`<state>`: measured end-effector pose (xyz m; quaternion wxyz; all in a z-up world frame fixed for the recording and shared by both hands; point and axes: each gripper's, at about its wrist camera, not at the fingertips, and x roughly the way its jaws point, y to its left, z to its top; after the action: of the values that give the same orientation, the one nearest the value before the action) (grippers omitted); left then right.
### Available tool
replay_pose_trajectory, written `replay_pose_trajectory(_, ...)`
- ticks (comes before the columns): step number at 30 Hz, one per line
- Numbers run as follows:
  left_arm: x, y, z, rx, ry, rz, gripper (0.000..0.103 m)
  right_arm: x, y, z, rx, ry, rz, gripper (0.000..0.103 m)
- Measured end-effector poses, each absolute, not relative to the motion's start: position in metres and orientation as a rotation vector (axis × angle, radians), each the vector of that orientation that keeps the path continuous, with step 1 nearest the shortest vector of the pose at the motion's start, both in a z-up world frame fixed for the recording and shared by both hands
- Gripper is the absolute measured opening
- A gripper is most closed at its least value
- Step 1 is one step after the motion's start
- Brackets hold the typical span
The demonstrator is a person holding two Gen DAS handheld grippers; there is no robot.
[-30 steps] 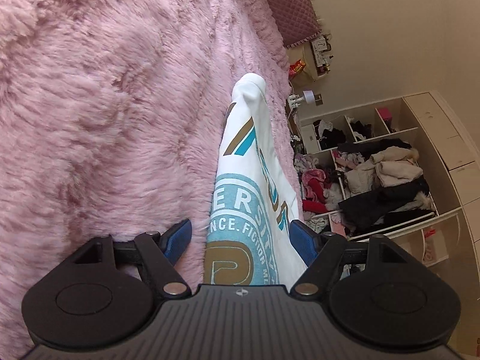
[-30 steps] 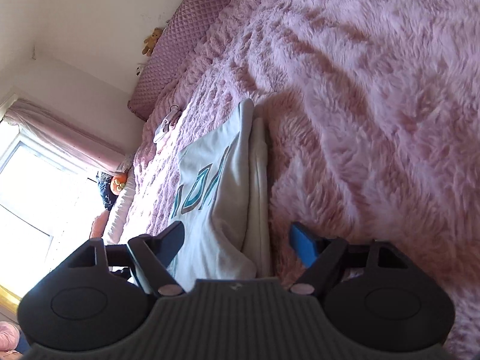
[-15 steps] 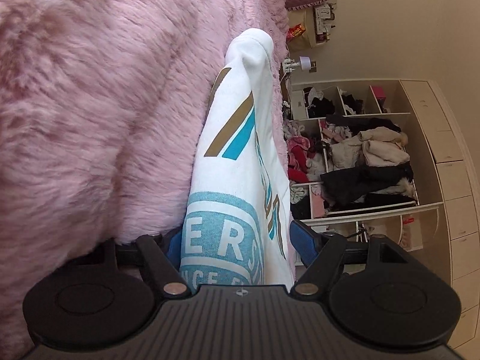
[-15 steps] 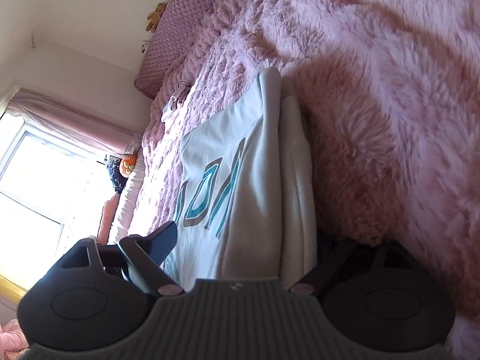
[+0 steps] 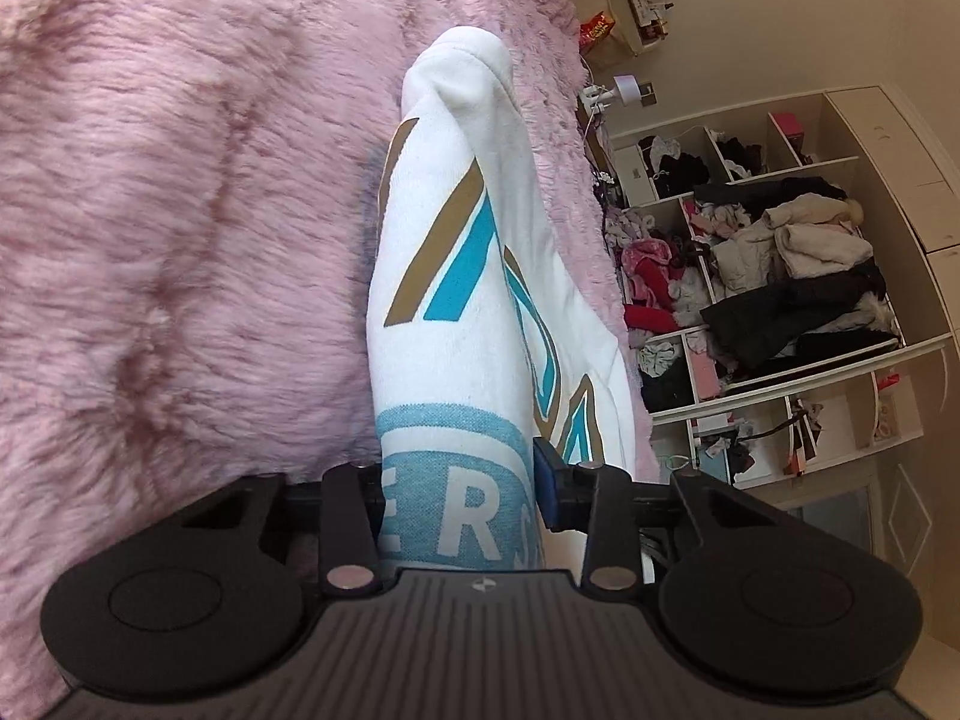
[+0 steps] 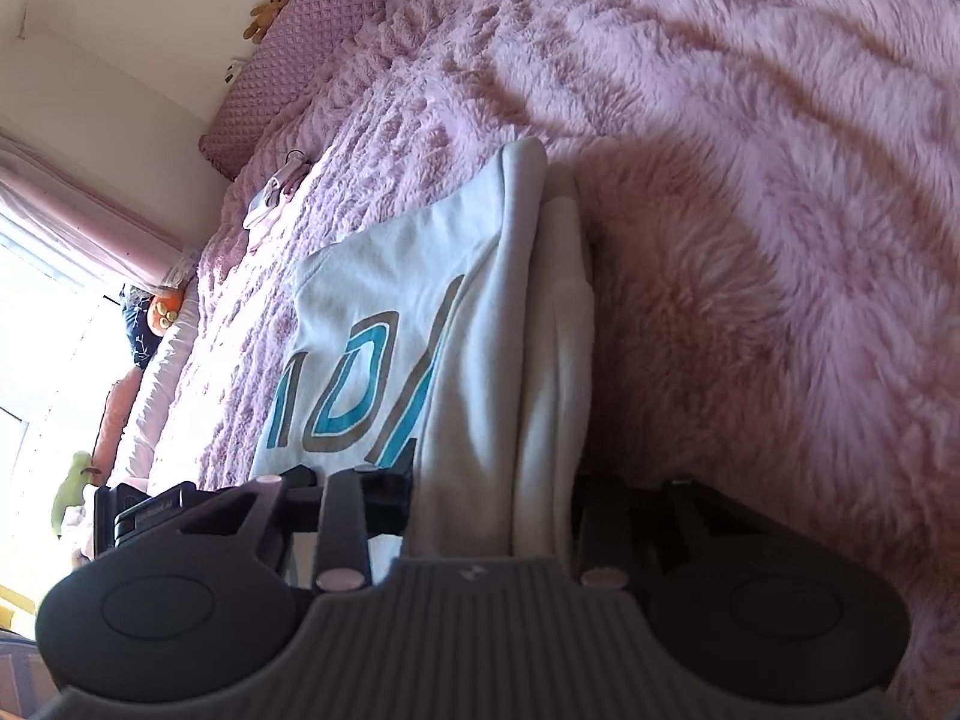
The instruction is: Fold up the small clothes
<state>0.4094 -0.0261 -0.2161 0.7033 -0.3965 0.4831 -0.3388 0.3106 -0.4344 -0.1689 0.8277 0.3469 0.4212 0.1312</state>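
I have one garment in hand: a white sweatshirt (image 5: 462, 276) with teal and tan lettering, lying on the pink fluffy blanket (image 5: 180, 210) that covers the bed. It is already folded into a long narrow stack; in the right wrist view I can see its layers piled along the side edge. The sweatshirt sits close to the bed's edge on the wardrobe side.

My left gripper (image 5: 459, 480) has just been closing, and its blue pads now press the near end of the sweatshirt, right over the round printed badge. My right gripper (image 6: 492, 492) has likewise just been closing, and its jaws pinch the layered edge of the same stack.

As I judge it, the lengthwise folds are done and the sleeves are tucked in. What seems left is the cross fold, bringing the gripped end over toward the far end, and then a smoothing. I cannot tell whether more clothes wait beyond this one.

Counting outward from the sweatshirt: one sweatshirt, two grippers, one blanket. Further up the bed lies one small pale garment (image 6: 276, 192), well apart from the sweatshirt, and beyond it one quilted mauve cushion (image 6: 300, 60) by the wall. Off the bed's side stands one open shelf unit (image 5: 762, 276), crammed with jumbled clothes too many to count.
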Motion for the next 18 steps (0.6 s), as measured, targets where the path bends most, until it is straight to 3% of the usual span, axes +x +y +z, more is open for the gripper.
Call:
replay_pose_trajectory(9,0.389,-0.023,-0.151,-0.783,1.006,-0.824,0.037,0.295,-0.409,-0.102,0.676,0.849,0.303,0.024)
replay_pose_trajectory(18,0.335,0.059,-0.080,-0.787,0.899,-0.775,0.037,0.262,-0.337,-0.030,0.653,0.806,0.464,0.024)
